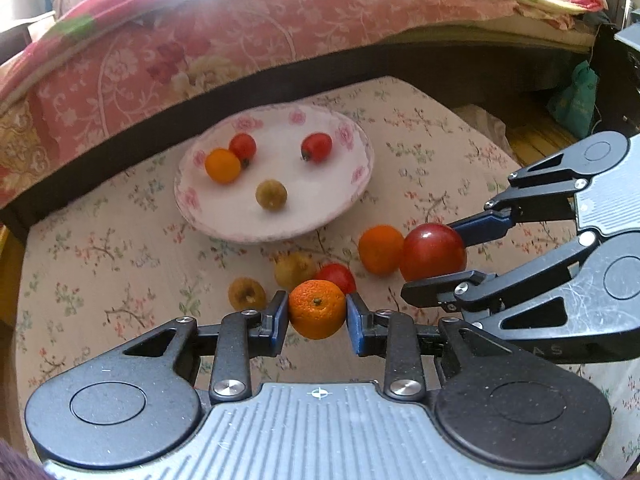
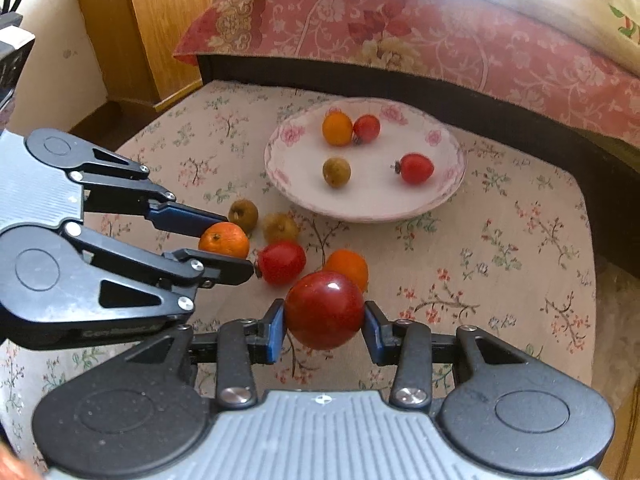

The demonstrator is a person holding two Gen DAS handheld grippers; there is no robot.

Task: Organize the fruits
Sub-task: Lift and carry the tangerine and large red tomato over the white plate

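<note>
Both tools are clenching fruit: the left tool [image 1: 317, 312] is gripping a small orange [image 1: 317, 309] and the right tool [image 2: 325, 322] is gripping a big red tomato [image 2: 325, 310], each just over the floral counter [image 2: 500, 264] near the loose pile. A flowered plate [image 1: 352, 196] further back is already carrying four fruits. Judging handling: the tomato is looking smooth, slippery and soft, so gentle pressure across its widest part; the orange is looking firmer with a grippy peel, held at its sides. Undersides of both are hiding; whether they are touching the counter is hard telling. Brownish fruits [image 1: 247, 293] are staying unidentifiable.
</note>
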